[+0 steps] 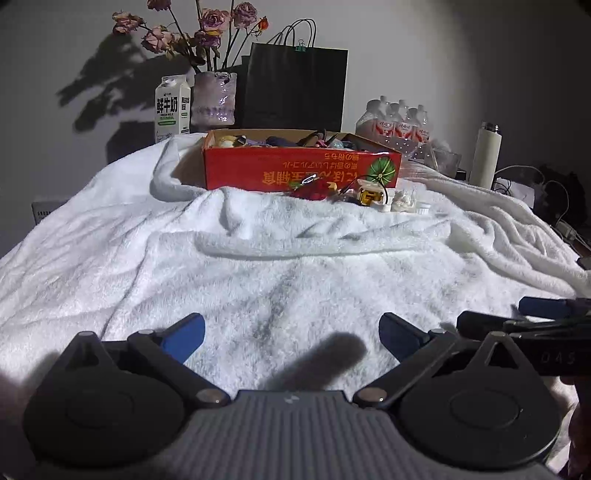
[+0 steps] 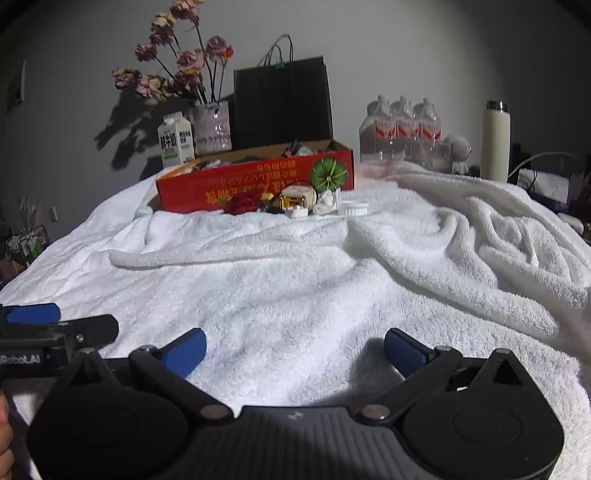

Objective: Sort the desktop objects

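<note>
A red cardboard box (image 1: pixel 301 168) with upside-down print and a green round picture at its right end stands open-topped at the far side of a counter draped in a rumpled white towel (image 1: pixel 258 266). Inside the box lies a jumble of small things, dark, purple and yellowish, too tangled to tell apart. Just in front of the box's right end, on the towel, sits a cluster of loose small items (image 1: pixel 354 192): a red crumpled piece (image 2: pixel 242 203), a yellow-and-white block (image 2: pixel 295 197), a white crinkled lump (image 2: pixel 328 201) and a shallow white round lid (image 2: pixel 356 208). Behind the box stand a milk carton (image 1: pixel 171 107), a ribbed translucent vase (image 1: pixel 214 98) holding dried pink roses (image 1: pixel 207 26), and a black paper bag (image 1: pixel 295 88) with a green clip at its handles. To the right are a shrink-wrapped pack of water bottles (image 1: pixel 397 120) and a tall white flask (image 1: pixel 485 155). The left tool (image 1: pixel 291 334) hangs low over the near towel with its blue-padded fingers (image 1: pixel 184 338) spread wide and nothing between them; the right tool (image 2: pixel 295 345) is beside it, likewise spread and empty. Both are well apart from the box and the loose items.
</note>
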`<state>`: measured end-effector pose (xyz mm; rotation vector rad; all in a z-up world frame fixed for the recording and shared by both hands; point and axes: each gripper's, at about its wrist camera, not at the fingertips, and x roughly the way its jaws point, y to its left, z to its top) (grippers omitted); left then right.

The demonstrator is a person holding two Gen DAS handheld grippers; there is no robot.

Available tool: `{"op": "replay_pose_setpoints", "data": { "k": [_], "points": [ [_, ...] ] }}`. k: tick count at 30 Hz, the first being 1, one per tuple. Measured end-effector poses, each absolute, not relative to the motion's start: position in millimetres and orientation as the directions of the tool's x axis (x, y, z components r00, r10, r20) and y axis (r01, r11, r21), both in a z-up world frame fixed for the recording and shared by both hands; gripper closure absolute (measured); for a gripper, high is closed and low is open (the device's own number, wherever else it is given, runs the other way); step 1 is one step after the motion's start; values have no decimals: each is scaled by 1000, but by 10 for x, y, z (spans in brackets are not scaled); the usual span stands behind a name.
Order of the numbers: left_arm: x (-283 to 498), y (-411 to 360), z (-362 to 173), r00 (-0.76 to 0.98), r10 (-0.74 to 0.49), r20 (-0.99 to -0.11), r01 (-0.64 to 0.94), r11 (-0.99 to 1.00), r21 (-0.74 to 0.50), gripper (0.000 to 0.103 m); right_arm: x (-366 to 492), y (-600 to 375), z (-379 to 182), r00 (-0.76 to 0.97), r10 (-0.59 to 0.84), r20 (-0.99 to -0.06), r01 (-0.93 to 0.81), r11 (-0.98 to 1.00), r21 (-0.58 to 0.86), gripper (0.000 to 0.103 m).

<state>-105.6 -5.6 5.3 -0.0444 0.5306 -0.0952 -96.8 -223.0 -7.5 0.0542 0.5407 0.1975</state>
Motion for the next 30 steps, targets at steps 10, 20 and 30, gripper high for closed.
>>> {"op": "replay_pose_setpoints", "data": {
  "k": [10,20,30],
  "points": [
    [-340,49,392,833,-87,-546,79,996,-38,8,-567,-2235,230,829,234,-507,-217,972,93,7],
    [1128,231,463,798,-145,-585,125,989,-74,33,308,-1975,567,840,319,-438,-341,939,30,23],
    [1781,312,132,747,-145,-649,136,989,-63,62,1400,-1342,411,738,414,-533,-497,868,-14,33]
  ]
}}
